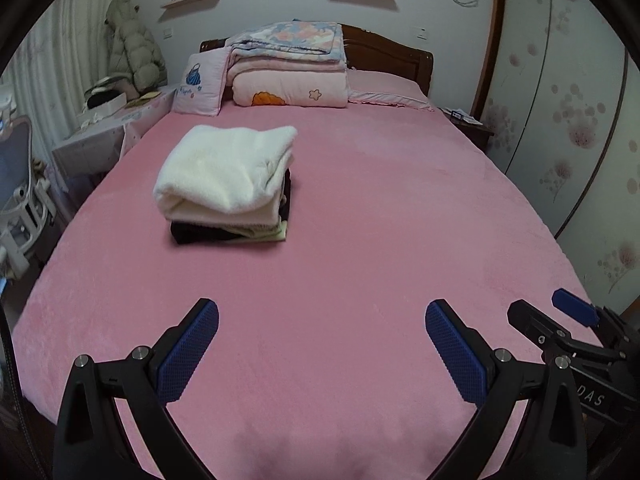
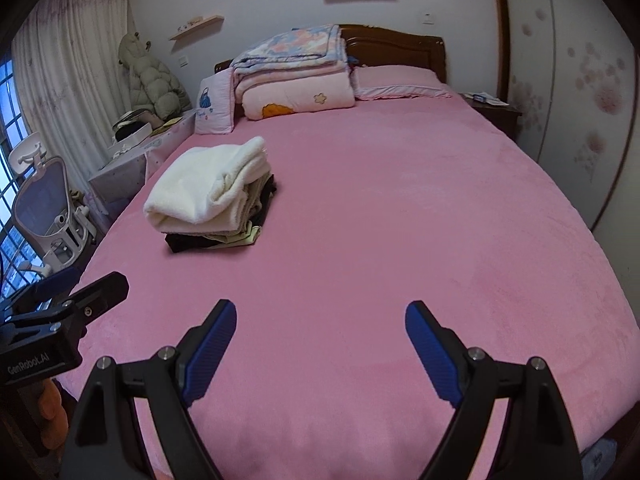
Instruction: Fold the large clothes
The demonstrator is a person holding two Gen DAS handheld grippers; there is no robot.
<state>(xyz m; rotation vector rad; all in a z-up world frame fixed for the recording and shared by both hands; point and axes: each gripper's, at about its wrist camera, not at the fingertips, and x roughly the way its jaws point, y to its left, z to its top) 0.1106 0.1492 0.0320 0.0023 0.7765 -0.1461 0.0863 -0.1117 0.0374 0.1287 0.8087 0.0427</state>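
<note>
Left wrist: low over the bed's [image 1: 360, 208] foot, facing the headboard [image 1: 384, 46].
Right wrist: alongside, same heading.
Shared: bed, folded stack [image 1: 228, 176] left of centre.

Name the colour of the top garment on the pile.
Cream white top garment, clearest in the left wrist view.

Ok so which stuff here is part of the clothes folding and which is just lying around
Part of the job:
stack of folded clothes, white one on top
pink bed as the folding surface
left gripper and right gripper, both open, holding nothing

Just lying about:
folded quilts
small cushion
puffy coat
desk chair
</note>
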